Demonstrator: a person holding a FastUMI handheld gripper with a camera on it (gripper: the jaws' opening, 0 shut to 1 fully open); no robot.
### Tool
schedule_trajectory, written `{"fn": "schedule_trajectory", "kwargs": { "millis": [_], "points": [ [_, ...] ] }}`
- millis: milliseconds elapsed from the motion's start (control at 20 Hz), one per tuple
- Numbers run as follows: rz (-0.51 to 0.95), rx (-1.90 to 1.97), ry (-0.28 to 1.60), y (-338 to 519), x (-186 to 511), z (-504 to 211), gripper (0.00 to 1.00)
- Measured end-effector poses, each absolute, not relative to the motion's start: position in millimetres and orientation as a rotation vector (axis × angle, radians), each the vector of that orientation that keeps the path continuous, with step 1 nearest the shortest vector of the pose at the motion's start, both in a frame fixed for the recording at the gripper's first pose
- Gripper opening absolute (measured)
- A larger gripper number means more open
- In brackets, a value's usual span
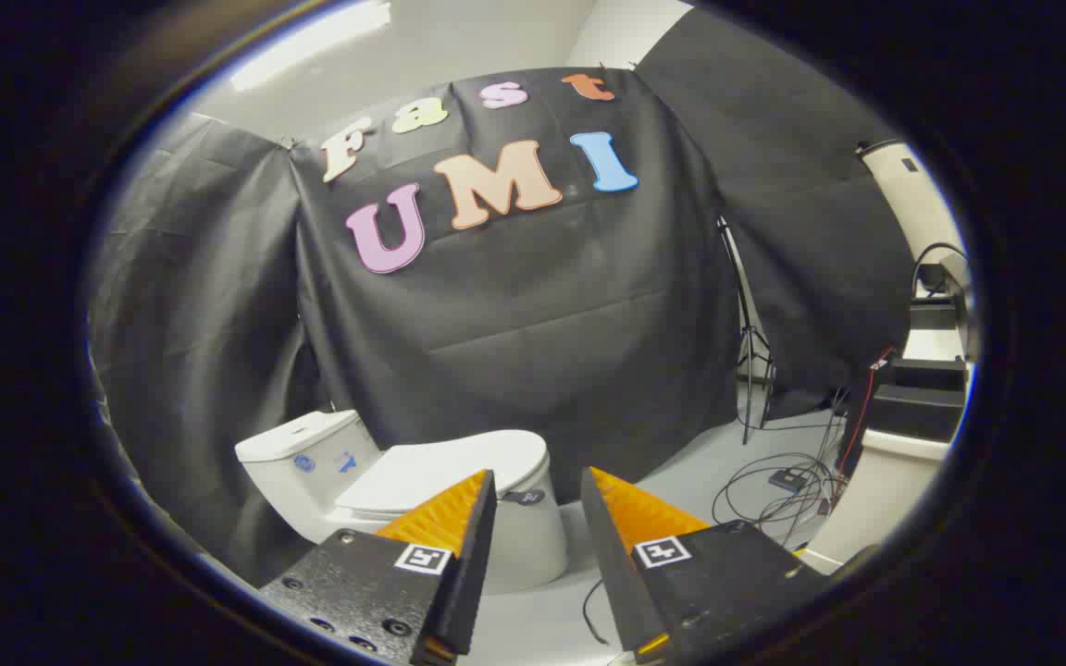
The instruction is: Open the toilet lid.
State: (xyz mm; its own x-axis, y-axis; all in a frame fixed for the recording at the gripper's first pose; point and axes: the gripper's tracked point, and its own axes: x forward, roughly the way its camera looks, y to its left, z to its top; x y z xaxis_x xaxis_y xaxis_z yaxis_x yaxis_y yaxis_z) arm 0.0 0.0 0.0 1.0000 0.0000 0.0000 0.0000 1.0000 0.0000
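Toilet: a white toilet (pixel 459 499) stands on the floor beyond the tongs, its bowl showing through the gap between the two fingers and behind the left one.
Lid: the toilet lid (pixel 450 467) lies flat and closed over the seat — nothing lifted yet.
Tank: the tank (pixel 306 453) sits at the far end of the toilet, further from the tongs than the lid and off to their left.
Tongs: the tongs (pixel 538 490) stand parted, a clear gap between the fingers, holding nothing and touching nothing.
Spacing: the fingertips appear short of the toilet, with bare floor (pixel 533 620) showing under the gap.
Front edge of lid: it shows just above the left fingertip and seems the likely place to catch it.
Done: as I judge it, only an approach — the tongs point roughly at the bowl.
Left: reach the lid's front edge, get a finger under it or pinch it, swing it up toward the tank.
Nearby: loose cables (pixel 783 490) lie on the floor ahead and to the right, well apart from the toilet.
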Motion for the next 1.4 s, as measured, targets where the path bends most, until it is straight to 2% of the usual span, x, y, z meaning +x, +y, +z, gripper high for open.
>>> {"fn": "schedule_trajectory", "kwargs": {
  "millis": [1050,1400],
  "points": [
    [-0.015,0.074,0.079,-9.7,11.9,-12.1,0.57],
    [0.089,0.147,0.010,33.1,65.5,17.2,0.56]
  ]
}}
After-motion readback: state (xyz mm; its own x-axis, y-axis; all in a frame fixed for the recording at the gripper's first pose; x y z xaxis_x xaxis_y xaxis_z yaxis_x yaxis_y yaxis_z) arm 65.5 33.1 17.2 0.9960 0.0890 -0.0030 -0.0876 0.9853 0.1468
